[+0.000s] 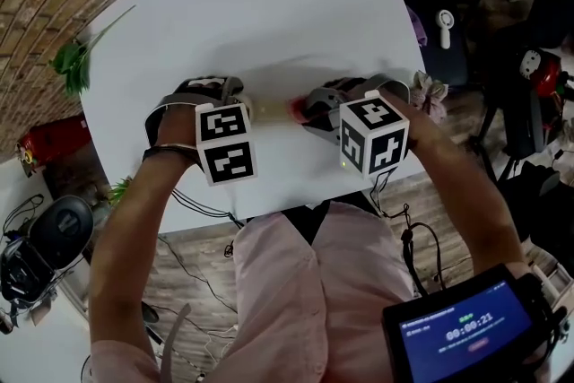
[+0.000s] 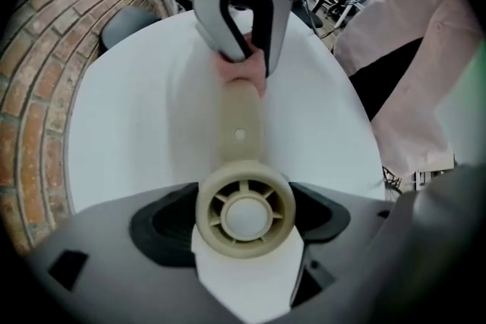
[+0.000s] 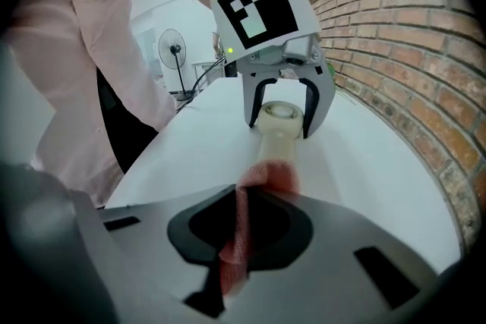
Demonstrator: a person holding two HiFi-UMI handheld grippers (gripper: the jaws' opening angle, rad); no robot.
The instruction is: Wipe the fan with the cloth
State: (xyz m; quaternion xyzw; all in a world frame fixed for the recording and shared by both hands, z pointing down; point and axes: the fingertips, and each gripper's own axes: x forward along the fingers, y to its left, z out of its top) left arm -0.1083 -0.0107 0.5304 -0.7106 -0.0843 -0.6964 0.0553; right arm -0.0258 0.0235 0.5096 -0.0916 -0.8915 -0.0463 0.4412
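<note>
A cream hand-held fan [image 1: 269, 109] lies flat on the white table [image 1: 269, 4], between my two grippers. My left gripper [image 1: 242, 108] is shut on the fan's round head [image 2: 244, 212], which sits between its jaws. The fan's handle [image 2: 240, 117] runs away from it towards the right gripper [image 2: 243, 49]. A red cloth [image 3: 254, 197] is pinched in my right gripper [image 3: 243, 231] and lies over the end of the handle [image 3: 275, 144]. In the right gripper view, the left gripper [image 3: 282, 99] straddles the fan's head [image 3: 279, 111] at the far end.
A green plant [image 1: 73, 63] pokes over the table's left edge. A small white fan [image 1: 445, 27] rests on a dark chair at the right, near a pale flower [image 1: 429, 92]. A screen [image 1: 466, 332] hangs at lower right. A brick wall [image 3: 395, 26] borders the table.
</note>
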